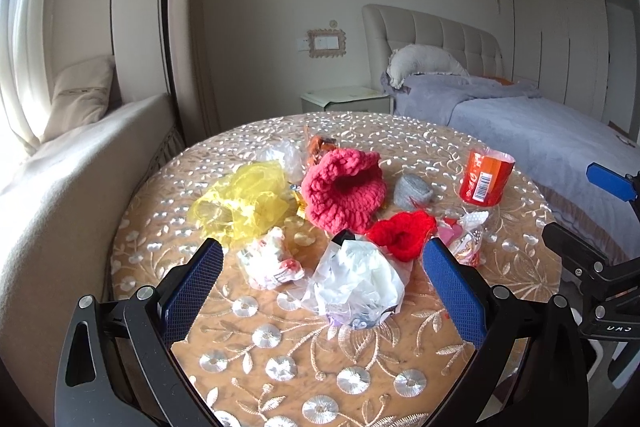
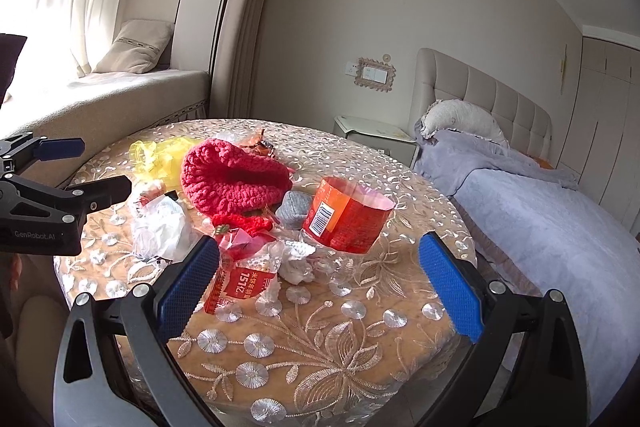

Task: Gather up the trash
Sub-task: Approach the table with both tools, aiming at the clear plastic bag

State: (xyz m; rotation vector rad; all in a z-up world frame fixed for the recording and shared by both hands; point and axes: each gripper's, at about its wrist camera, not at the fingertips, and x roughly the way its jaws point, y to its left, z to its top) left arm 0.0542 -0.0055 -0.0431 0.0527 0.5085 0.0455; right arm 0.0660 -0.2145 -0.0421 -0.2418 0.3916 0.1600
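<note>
A round table (image 1: 280, 359) with an embroidered cloth holds a litter pile. My left gripper (image 1: 322, 253) is open and empty, above a crumpled clear plastic bag (image 1: 358, 283) and a white printed wrapper (image 1: 270, 261). My right gripper (image 2: 320, 253) is open and empty, over a red snack wrapper (image 2: 240, 281) and a white crumpled tissue (image 2: 296, 263). A cut red can label cup (image 2: 346, 213) stands behind them; it also shows in the left wrist view (image 1: 486, 177). A yellow mesh bag (image 1: 244, 203) lies at the left.
A pink knitted hat (image 1: 340, 187), a red knitted piece (image 1: 402, 233) and a grey ball (image 1: 412, 191) lie among the trash. An orange wrapper (image 1: 320, 145) lies at the back. A bed (image 2: 540, 207) stands right, a window seat (image 2: 120, 95) left, a nightstand (image 1: 346, 99) behind.
</note>
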